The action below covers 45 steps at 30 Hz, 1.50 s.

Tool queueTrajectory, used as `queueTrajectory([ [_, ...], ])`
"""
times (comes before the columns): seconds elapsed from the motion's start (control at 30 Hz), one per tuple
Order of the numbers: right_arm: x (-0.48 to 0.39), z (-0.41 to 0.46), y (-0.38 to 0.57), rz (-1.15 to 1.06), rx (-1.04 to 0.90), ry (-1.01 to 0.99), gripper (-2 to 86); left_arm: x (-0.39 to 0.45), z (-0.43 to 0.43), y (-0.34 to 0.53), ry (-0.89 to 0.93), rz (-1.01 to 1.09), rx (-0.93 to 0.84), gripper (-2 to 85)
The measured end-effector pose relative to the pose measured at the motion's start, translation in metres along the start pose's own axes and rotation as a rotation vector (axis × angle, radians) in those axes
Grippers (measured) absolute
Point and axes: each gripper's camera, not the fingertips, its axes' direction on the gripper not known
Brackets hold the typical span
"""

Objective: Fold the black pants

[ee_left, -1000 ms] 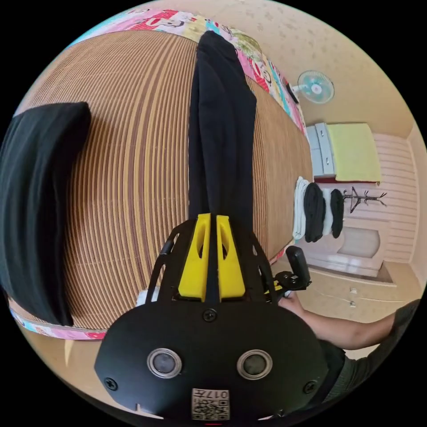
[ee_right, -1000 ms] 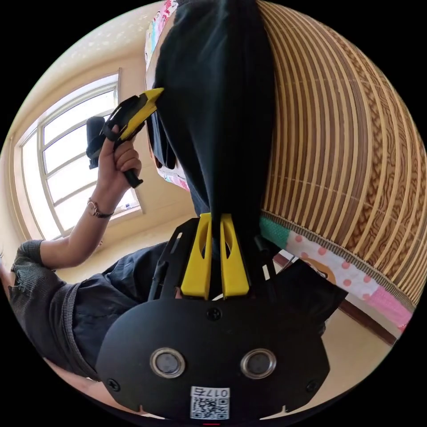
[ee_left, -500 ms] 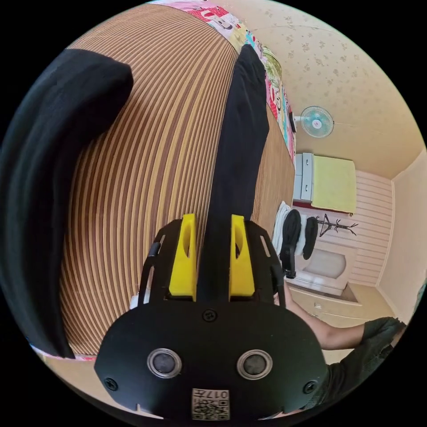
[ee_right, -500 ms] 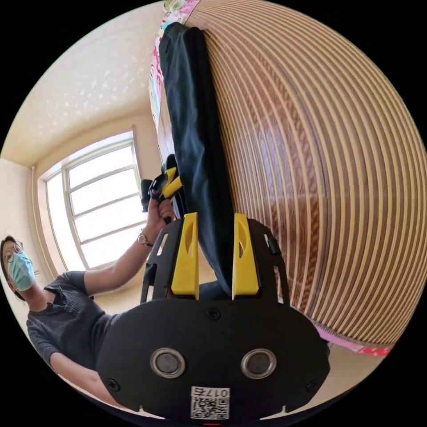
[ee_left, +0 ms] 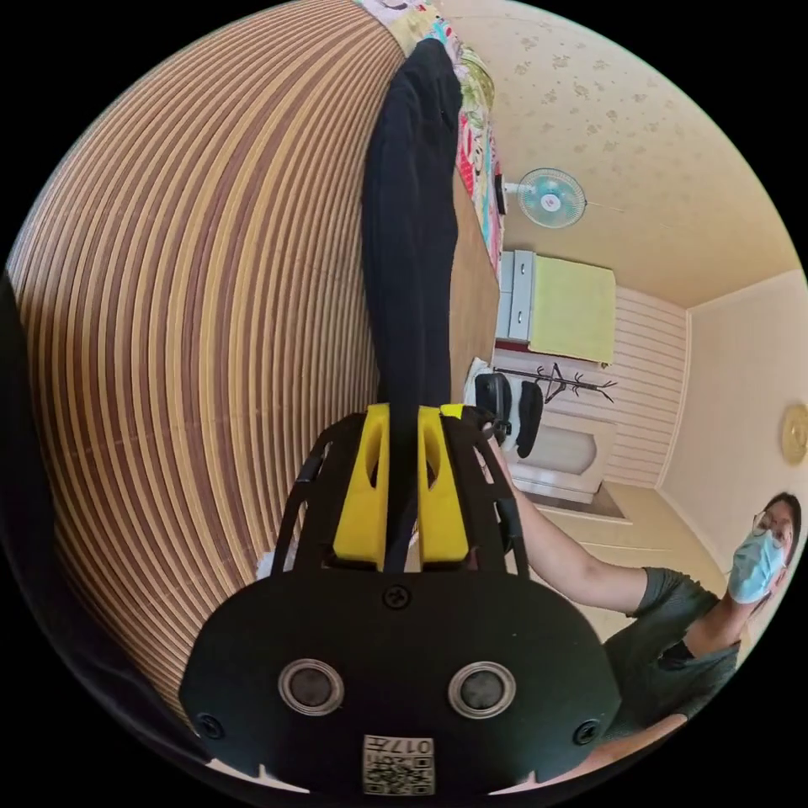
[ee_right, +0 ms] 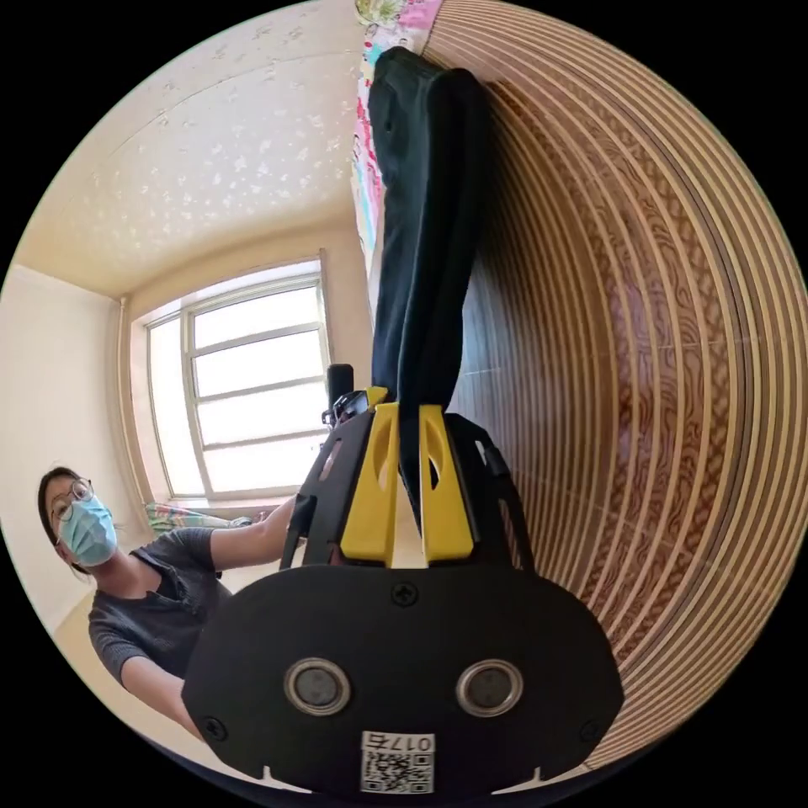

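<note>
**Both grippers clamped on one end of the pants, mid-fold**

Left gripper view: left gripper (ee_left: 401, 417) has its yellow jaws drawn together on the near edge of the black pants (ee_left: 412, 219), cloth pinched between both. The pants run away from the jaws as a long narrow strip across the striped bamboo mat (ee_left: 210, 278), far end near the mat's far edge by a patterned sheet (ee_left: 475, 126). Just right of the jaws a bit of the other gripper and the person's arm (ee_left: 555, 555) show. Further right, a wall fan (ee_left: 549, 198) and a coat rack (ee_left: 560, 387).

Right gripper view: right gripper (ee_right: 408, 421) is likewise closed on the same near edge, cloth between both jaws. The left gripper peeks in just beside it. Pants look doubled lengthwise, legs stacked, dark and matte, soft creases near the grip, mostly flat on the mat further out. Window (ee_right: 244, 387) to the left.

Step, as I judge it: near end gripped at two close points, ready to be carried over toward the far end for a crosswise fold. Next move calls for lifting both grippers together, keeping the edge level, laying it down square on the far end, then letting go. Risk: layers slipping apart or skewing.
</note>
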Motion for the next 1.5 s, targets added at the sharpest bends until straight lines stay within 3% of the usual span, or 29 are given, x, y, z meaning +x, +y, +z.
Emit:
queueTrajectory([
  [0.27,-0.138,-0.012,0.115,-0.258,-0.016,-0.027,2.0,0.139,-0.032,0.126,0.177,0.298,0.024,8.3],
  [0.5,-0.292,-0.024,0.184,-0.581,-0.064,-0.093,1.6,0.297,-0.062,0.236,0.050,0.554,0.146,4.9],
  [0.67,-0.405,-0.034,0.220,-0.823,-0.068,-0.083,1.5,0.403,-0.082,0.272,0.130,0.809,0.149,5.0],
  [0.83,-0.443,-0.040,0.208,-0.780,0.037,0.072,1.4,0.466,-0.088,0.266,0.021,0.828,0.190,5.1],
  [0.97,-0.391,-0.036,0.137,-0.595,0.087,0.236,1.5,0.439,-0.066,0.211,-0.094,0.704,0.211,5.1],
  [1.1,-0.307,-0.022,0.063,-0.377,0.080,0.326,1.7,0.351,-0.027,0.110,-0.191,0.475,0.146,5.1],
  [1.23,-0.257,0.005,0.045,-0.288,0.010,0.453,2.1,0.267,0.008,0.054,-0.365,0.374,0.052,5.0],
  [1.33,-0.223,0.030,0.073,-0.249,-0.058,0.550,2.2,0.211,0.033,0.065,-0.389,0.340,-0.007,5.1],
  [1.5,-0.127,0.053,0.175,-0.026,-0.145,0.480,2.7,0.122,0.069,0.144,-0.342,0.245,-0.115,5.1],
])
